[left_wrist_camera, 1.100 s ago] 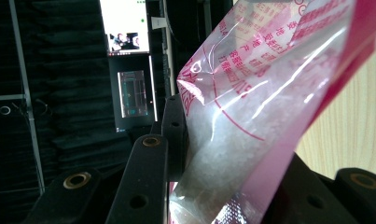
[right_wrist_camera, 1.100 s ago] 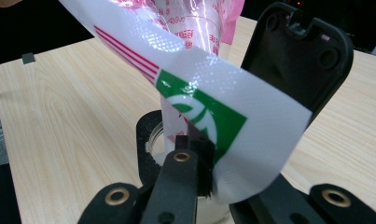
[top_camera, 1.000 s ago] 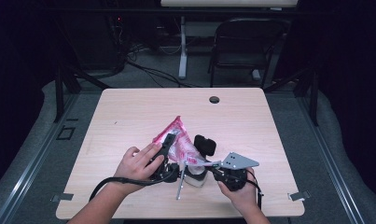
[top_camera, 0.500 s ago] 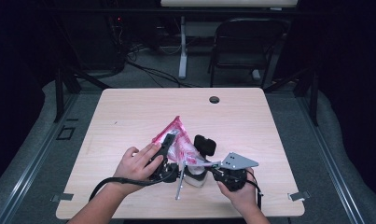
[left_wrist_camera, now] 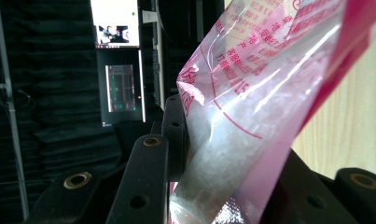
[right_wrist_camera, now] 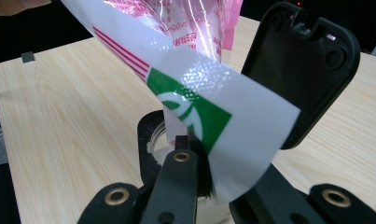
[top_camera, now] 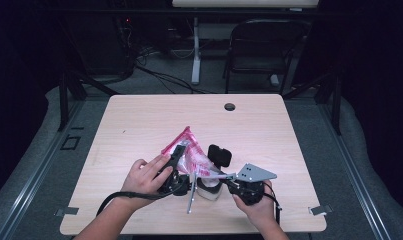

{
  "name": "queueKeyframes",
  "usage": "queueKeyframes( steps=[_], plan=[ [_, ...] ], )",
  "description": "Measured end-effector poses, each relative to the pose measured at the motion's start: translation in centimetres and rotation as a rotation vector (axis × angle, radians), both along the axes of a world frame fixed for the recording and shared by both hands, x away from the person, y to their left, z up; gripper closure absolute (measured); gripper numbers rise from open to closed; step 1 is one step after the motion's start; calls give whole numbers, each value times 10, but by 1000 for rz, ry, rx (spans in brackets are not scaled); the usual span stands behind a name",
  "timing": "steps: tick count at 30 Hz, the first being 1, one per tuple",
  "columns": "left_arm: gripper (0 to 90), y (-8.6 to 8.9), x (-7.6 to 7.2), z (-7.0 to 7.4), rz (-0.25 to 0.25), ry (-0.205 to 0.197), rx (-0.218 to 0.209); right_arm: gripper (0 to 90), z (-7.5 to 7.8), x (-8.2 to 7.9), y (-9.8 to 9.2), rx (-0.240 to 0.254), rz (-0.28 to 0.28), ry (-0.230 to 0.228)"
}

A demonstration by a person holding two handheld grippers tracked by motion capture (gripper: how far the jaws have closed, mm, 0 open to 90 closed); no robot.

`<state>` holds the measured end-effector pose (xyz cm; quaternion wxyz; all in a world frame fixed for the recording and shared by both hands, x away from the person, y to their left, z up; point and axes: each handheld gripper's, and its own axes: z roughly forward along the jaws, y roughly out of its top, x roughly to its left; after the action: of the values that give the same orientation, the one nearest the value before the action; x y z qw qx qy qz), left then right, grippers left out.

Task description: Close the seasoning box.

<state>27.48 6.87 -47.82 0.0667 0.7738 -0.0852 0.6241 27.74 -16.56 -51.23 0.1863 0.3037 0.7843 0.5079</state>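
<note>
Pink-printed plastic bag (top_camera: 189, 152) is being held above the near-middle of the table (top_camera: 139, 120), its long axis running from far-left down to near-right. Left gripper (top_camera: 178, 162) is pinching the bag partway along, jaws closed onto the film (left_wrist_camera: 232, 140). Right gripper (top_camera: 224, 176) is clamping the bag's near-right corner, the white and green flap (right_wrist_camera: 209, 116), jaws fully together on it. A black lid-like piece (top_camera: 219, 155) is sitting just beyond. Both hands are equally close; the bag is stretching between them, leftward and away from the right gripper. A small jar (top_camera: 209, 187) is standing under the low end.
</note>
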Motion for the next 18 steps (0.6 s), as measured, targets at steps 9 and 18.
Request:
queueKeyframes(
  steps=[9,18],
  plan=[
    [754,3,3,-6,24,54,-34,897,1,-1,0,3,-3,-6],
    [755,5,3,-8,28,74,-61,897,2,-1,0,8,-8,-13]
  ],
)
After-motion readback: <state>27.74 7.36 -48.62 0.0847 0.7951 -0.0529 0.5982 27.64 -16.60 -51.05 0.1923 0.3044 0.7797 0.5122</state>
